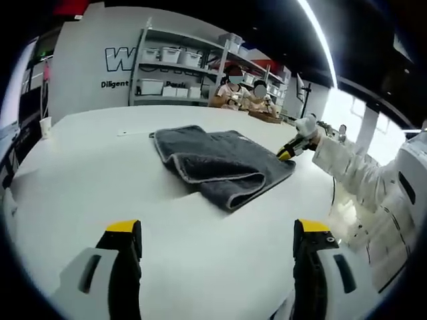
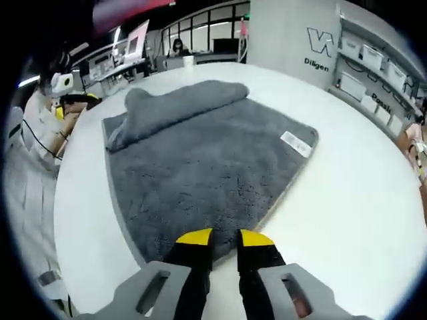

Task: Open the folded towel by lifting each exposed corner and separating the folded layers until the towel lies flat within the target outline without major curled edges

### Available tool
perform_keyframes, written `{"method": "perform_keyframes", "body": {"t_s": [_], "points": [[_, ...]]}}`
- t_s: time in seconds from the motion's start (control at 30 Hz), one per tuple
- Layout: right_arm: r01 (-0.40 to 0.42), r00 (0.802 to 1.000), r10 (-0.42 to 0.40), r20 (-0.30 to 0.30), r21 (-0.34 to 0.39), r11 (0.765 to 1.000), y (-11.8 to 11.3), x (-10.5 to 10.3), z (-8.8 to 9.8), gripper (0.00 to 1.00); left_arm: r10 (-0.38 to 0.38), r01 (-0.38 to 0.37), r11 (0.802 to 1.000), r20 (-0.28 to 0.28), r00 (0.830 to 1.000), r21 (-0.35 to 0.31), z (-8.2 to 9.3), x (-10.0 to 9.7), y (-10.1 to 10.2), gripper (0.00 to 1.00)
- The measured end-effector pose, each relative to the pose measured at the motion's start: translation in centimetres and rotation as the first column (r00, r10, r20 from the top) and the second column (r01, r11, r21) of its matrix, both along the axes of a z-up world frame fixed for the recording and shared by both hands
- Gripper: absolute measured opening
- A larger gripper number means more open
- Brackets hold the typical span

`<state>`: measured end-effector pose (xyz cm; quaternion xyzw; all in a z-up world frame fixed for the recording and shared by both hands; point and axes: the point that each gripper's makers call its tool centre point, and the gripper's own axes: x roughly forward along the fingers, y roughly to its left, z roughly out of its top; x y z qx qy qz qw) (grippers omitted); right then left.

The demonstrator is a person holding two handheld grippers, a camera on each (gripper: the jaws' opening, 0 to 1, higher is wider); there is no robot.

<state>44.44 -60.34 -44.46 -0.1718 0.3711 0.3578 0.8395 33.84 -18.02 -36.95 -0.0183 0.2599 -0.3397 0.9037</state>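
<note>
A grey towel (image 1: 217, 163) lies on the white table (image 1: 100, 180), partly folded, with a thick flap doubled over its near side. In the right gripper view the towel (image 2: 200, 167) spreads flat ahead. A folded layer (image 2: 177, 107) is bunched along its far edge, and a white label (image 2: 295, 142) sits near the right corner. My right gripper (image 2: 223, 240) is at the towel's near edge, jaws nearly together with the fabric between them. The same gripper (image 1: 288, 151) touches the towel's right edge in the left gripper view. My left gripper (image 1: 218, 230) hovers wide open over bare table, short of the towel.
A person's white sleeve (image 1: 360, 180) reaches in from the right. Two people sit at a far bench (image 1: 243, 93) before shelving with white bins (image 1: 170, 57). Desks and monitors (image 2: 133, 40) stand beyond the table's far rim.
</note>
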Motion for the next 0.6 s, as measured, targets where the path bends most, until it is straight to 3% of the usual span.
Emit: {"method": "perform_keyframes", "body": {"t_s": [0.1, 0.2, 0.37, 0.6], "points": [[-0.004, 1.000, 0.004, 0.014, -0.021, 1.000, 0.0, -0.3, 0.3, 0.08, -0.001, 0.001, 1.000, 0.000, 1.000, -0.001, 0.0, 0.0, 0.0, 0.93], [0.005, 1.000, -0.005, 0.023, 0.003, 1.000, 0.1, -1.1, 1.0, 0.09, 0.001, -0.001, 1.000, 0.000, 1.000, -0.004, 0.0, 0.0, 0.2, 0.93], [-0.013, 1.000, 0.013, 0.002, -0.012, 1.000, 0.1, -3.2, 0.8, 0.09, -0.005, 0.005, 1.000, -0.004, 1.000, -0.006, -0.2, 0.0, 0.1, 0.93], [0.004, 1.000, -0.005, 0.006, 0.029, 1.000, -0.2, -5.1, 1.2, 0.08, -0.017, 0.017, 1.000, -0.006, 1.000, -0.007, -0.3, -0.1, -0.3, 0.93]]}}
